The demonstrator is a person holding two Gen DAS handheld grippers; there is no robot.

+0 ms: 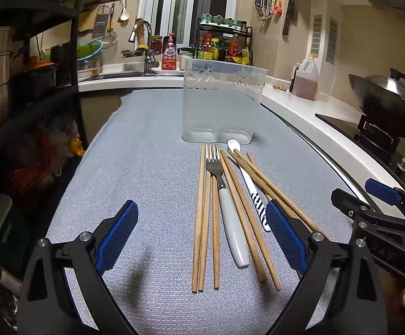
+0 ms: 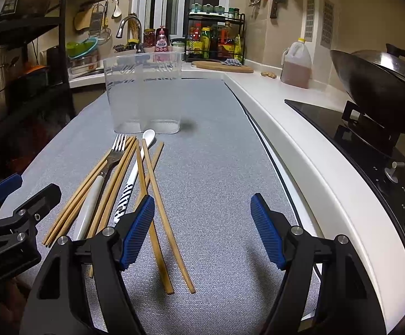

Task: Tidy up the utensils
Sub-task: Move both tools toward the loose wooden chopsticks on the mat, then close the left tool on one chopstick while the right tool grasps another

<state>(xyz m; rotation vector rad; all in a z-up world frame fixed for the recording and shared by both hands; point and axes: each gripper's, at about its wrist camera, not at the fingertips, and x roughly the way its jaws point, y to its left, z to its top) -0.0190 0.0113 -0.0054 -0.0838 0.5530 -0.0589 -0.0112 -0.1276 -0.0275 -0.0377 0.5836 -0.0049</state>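
Observation:
Several wooden chopsticks (image 1: 206, 217), a fork with a white handle (image 1: 224, 195) and a white spoon with a striped handle (image 1: 248, 184) lie side by side on a grey mat (image 1: 152, 167). A clear plastic utensil holder (image 1: 223, 100) stands upright just beyond them. My left gripper (image 1: 202, 234) is open and empty, low over the near ends of the chopsticks and fork. My right gripper (image 2: 202, 229) is open and empty, to the right of the pile, its left finger over two chopsticks (image 2: 157, 212). The fork (image 2: 102, 178), spoon (image 2: 138, 167) and holder (image 2: 143, 92) also show in the right wrist view.
A white counter (image 2: 300, 128) borders the mat on the right, with a stove and black wok (image 2: 375, 86), an oil jug (image 2: 296, 64) and a cutting board (image 2: 222, 67). A sink and tap (image 1: 143, 44) and spice rack (image 1: 223, 42) stand behind. A black shelf (image 1: 35, 69) is at the left.

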